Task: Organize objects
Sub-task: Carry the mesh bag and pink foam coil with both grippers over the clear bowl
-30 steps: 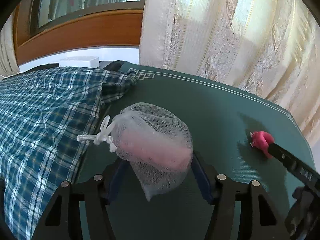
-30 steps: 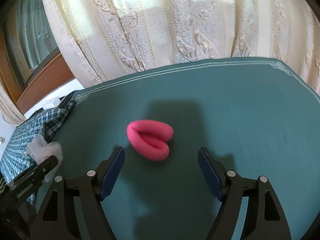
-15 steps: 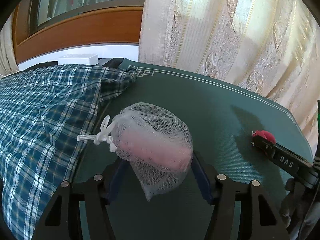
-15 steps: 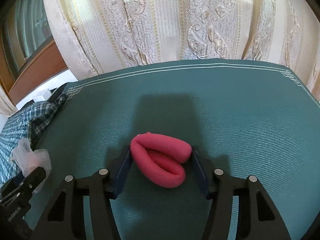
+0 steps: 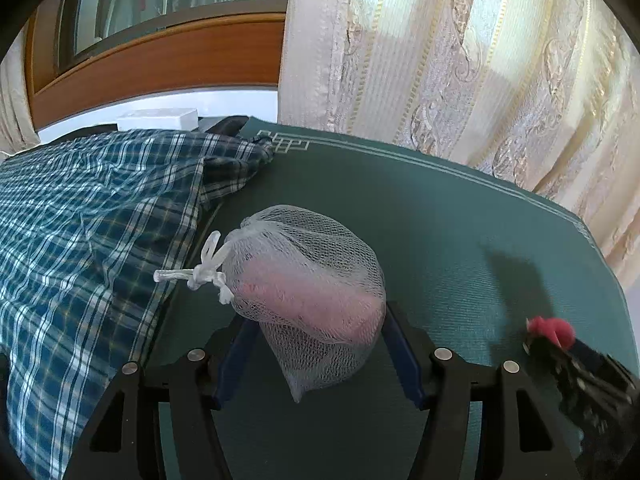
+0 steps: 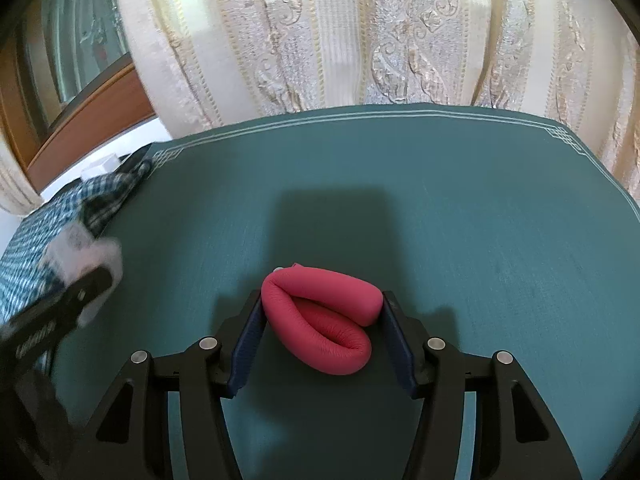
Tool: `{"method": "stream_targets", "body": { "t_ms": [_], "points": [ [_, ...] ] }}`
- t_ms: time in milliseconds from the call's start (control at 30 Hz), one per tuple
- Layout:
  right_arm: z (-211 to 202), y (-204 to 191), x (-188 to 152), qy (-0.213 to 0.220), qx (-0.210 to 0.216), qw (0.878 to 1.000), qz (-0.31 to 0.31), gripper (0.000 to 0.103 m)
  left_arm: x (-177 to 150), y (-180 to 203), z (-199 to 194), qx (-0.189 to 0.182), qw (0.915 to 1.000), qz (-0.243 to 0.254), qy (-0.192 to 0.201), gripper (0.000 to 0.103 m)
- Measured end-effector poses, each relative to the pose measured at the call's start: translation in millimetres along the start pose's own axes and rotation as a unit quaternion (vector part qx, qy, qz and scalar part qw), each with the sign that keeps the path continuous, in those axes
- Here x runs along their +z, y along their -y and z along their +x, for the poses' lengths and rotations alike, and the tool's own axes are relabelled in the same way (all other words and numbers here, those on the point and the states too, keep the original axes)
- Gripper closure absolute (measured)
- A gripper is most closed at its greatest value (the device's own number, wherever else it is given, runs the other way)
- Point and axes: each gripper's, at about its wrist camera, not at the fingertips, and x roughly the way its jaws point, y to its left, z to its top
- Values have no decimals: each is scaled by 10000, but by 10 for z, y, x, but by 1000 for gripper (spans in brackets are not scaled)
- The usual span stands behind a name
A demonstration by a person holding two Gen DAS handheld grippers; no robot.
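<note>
My left gripper [image 5: 316, 344] is shut on a white mesh bag [image 5: 304, 280] with something pink inside and a knotted white cord; it holds the bag above the green table mat [image 5: 440, 220]. My right gripper [image 6: 320, 328] is shut on a folded pink leather pouch [image 6: 320, 320], which sits between the blue pads just above or on the mat [image 6: 400, 184]. The pouch also shows at the right of the left wrist view [image 5: 550, 330]. The mesh bag and left gripper appear blurred at the left of the right wrist view [image 6: 80, 256].
A blue plaid cloth [image 5: 80, 240] covers the left side beside the mat. A patterned cream curtain [image 5: 460, 60] hangs behind the table. A wooden window frame [image 5: 160, 60] and a white box [image 5: 158, 119] lie at the back left.
My right gripper moved forward around the pink pouch and shut on it. The left gripper kept hold of the mesh bag and hardly moved.
</note>
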Motion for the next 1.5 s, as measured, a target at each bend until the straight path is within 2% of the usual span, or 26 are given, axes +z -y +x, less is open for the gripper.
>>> {"method": "stream_targets", "body": {
  "t_ms": [200, 500, 767, 1133, 1500],
  "points": [
    [-384, -9, -273, 43, 124, 9999, -13, 45, -90, 107, -146, -88, 9998, 136, -72, 37],
    [-1004, 105, -637, 211, 262, 9993, 141, 45, -306, 442, -542, -485, 9975, 514, 0, 37],
    [-1412, 317, -822, 385, 231, 9984, 354, 45, -563, 765, -835, -852, 9939, 701, -79, 37],
    [-2229, 813, -1085, 944, -87, 9937, 601, 45, -788, 1256, -1276, -1246, 9856, 1141, 68, 37],
    [-2963, 1422, -1583, 1281, -515, 9867, 854, 45, -967, 1836, -1568, -1584, 9733, 1654, 140, 37]
  ]
}}
